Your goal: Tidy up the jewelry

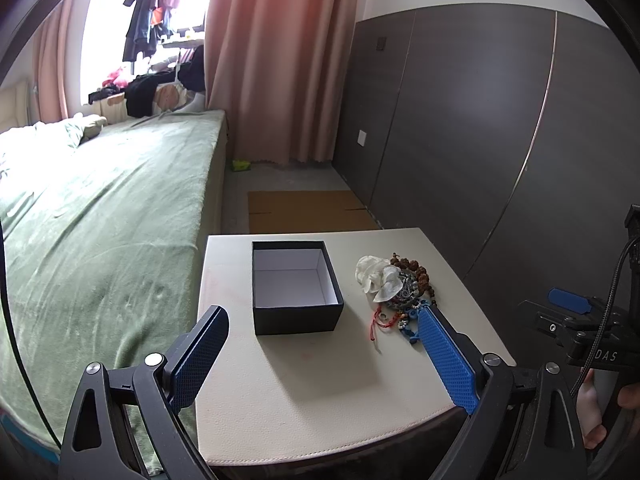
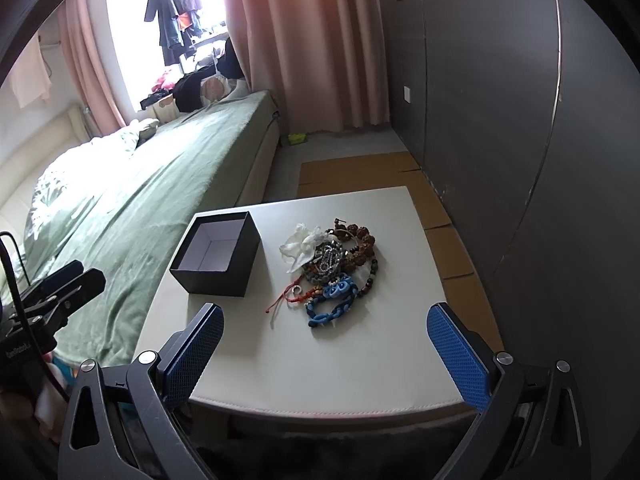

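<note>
The left gripper point(image 1: 324, 354) is being held with its blue-padded jaws spread wide, nothing being gripped between them. The open black cardboard box with a white lining point(image 1: 296, 286) is lying just ahead of the gap between those jaws, nearer the left finger. The right-hand finger of this gripper is overlapping the near edge of the tangled pile of beaded jewelry point(image 1: 400, 292) in the left wrist view; whether it is touching the pile cannot be told.

The right gripper point(image 2: 324, 350) is likewise being held wide open, and nothing is being gripped. The jewelry pile point(image 2: 332, 268) is lying ahead of the gap between its jaws, well apart from both fingers, with a blue braided bracelet point(image 2: 332, 304) at the near edge, a red cord point(image 2: 284, 300) trailing towards the box, brown wooden beads point(image 2: 360, 240) at the far side and a crumpled white cloth piece point(image 2: 302, 246) at the far left. The box point(image 2: 218, 254) is standing to the left of the pile, apart from it, and is seen to be holding nothing.

Both are being carried by a white leather-like padded stool top point(image 2: 360, 356), beside which a bed with a green blanket point(image 2: 160, 184) is being seen, with pink curtains point(image 2: 312, 40) beyond.
</note>
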